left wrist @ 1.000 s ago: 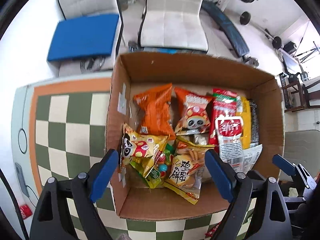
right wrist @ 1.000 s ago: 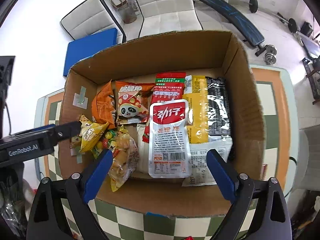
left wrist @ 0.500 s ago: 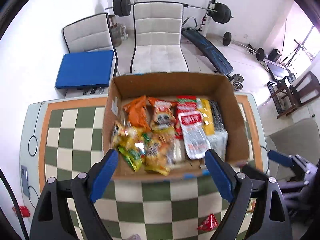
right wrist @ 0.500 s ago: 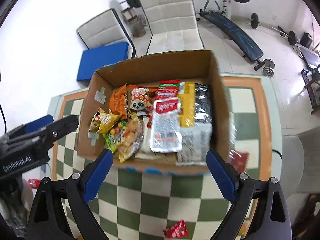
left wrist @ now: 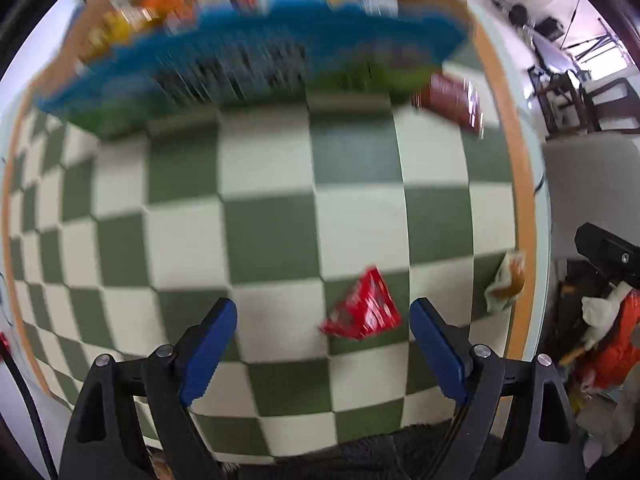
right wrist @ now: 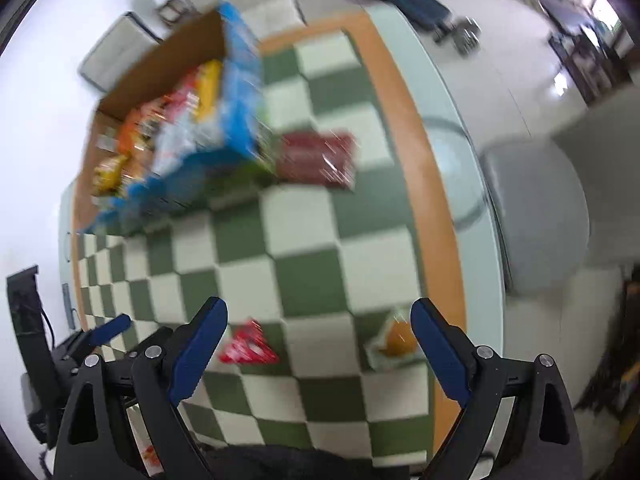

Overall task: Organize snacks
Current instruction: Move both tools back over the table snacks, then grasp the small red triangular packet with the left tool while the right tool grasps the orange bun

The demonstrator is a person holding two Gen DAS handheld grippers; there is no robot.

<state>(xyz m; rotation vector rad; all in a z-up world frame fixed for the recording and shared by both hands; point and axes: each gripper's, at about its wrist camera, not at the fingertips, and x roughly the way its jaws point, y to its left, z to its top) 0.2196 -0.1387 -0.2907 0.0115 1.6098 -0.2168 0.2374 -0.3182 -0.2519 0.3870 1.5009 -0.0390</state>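
Three loose packets: red packet (left wrist: 362, 312), dark-red packet (right wrist: 318, 156), tan packet (right wrist: 394, 338); both grippers released.

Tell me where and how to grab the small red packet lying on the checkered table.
Come straight down on the red packet; it lies flat on the table. Probably pinch across its narrower middle, since nothing touches it. The open left tool already frames it.

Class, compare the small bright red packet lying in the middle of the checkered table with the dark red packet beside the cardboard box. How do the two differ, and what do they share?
The small bright red packet looks smaller than the dark red packet.
The bright one lies alone on open table, far from the cardboard box; the dark one sits right beside the box, and blur hides whether they touch.
The bright one looks roughly triangular; the dark one looks broader and rectangular.
Both are red, lie on the checkered table, outside the box, ungripped.
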